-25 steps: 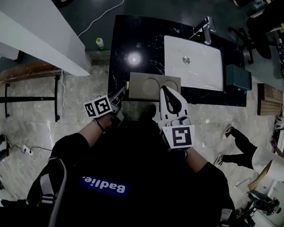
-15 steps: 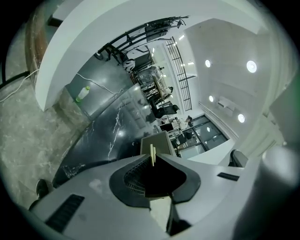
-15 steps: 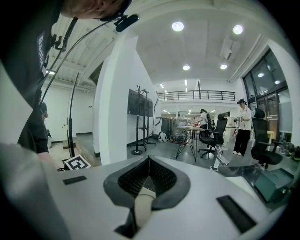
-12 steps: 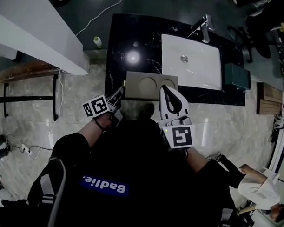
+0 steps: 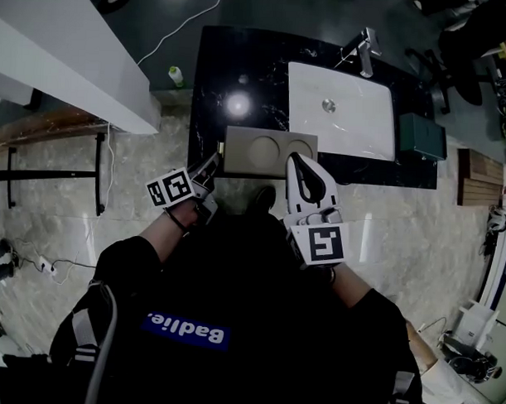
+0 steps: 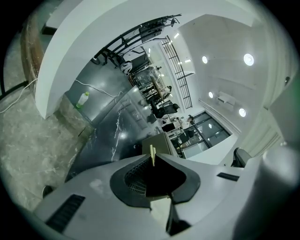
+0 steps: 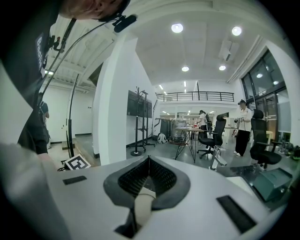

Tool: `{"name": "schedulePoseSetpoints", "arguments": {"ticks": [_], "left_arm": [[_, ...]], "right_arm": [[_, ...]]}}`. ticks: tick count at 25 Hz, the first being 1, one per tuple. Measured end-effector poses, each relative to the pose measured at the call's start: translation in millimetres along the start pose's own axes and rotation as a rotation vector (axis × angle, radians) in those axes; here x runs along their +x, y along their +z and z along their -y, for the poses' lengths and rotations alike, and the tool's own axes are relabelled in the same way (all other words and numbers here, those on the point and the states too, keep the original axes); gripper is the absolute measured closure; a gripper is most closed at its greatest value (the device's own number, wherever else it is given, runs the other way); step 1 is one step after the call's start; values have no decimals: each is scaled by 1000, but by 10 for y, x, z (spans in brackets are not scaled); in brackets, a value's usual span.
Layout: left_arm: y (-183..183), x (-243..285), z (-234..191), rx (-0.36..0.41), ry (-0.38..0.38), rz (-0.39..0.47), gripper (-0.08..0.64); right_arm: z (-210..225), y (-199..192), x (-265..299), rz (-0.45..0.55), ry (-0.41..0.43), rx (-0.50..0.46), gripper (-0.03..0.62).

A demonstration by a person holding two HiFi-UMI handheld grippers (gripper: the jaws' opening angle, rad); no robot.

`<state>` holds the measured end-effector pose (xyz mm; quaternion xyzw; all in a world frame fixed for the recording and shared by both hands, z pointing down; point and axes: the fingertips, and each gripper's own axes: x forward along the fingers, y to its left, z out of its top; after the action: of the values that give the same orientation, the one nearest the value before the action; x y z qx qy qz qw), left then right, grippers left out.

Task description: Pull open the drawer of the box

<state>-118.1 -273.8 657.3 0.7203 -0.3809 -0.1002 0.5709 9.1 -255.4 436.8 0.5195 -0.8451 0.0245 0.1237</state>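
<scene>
A tan box (image 5: 267, 152) with two round recesses in its top stands at the front edge of the black counter (image 5: 216, 71). A thin brass handle (image 5: 219, 146) sticks out at its left end. My left gripper (image 5: 214, 162) reaches in from the lower left with its tips at that handle. In the left gripper view the jaws are closed, with the brass handle (image 6: 152, 152) standing upright between the tips of the left gripper (image 6: 152, 158) and the box (image 6: 160, 142) just beyond. My right gripper (image 5: 294, 158) is shut and empty over the box's front right; in the right gripper view the right gripper (image 7: 148, 158) points out into the room.
A white sink (image 5: 343, 113) with a faucet (image 5: 368, 49) is set in the counter behind the box. A small green-capped bottle (image 5: 177, 75) stands on the floor left of the counter, a white partition (image 5: 67, 62) farther left, a teal bin (image 5: 423, 137) to the right.
Box and both grippers sit slightly farther left in the head view than one second ago. A bystander at the right has walked out of view.
</scene>
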Motion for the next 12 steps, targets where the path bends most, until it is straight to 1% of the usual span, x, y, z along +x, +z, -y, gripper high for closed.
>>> {"name": "schedulePoseSetpoints", "arguments": {"ticks": [6, 12], "left_arm": [[89, -109, -81, -1, 17, 20, 532], [203, -241, -181, 6, 39, 37, 532]], "right_arm": [[-39, -4, -7, 2, -4, 2, 592], [-127, 9, 9, 1, 9, -3, 592]]}}
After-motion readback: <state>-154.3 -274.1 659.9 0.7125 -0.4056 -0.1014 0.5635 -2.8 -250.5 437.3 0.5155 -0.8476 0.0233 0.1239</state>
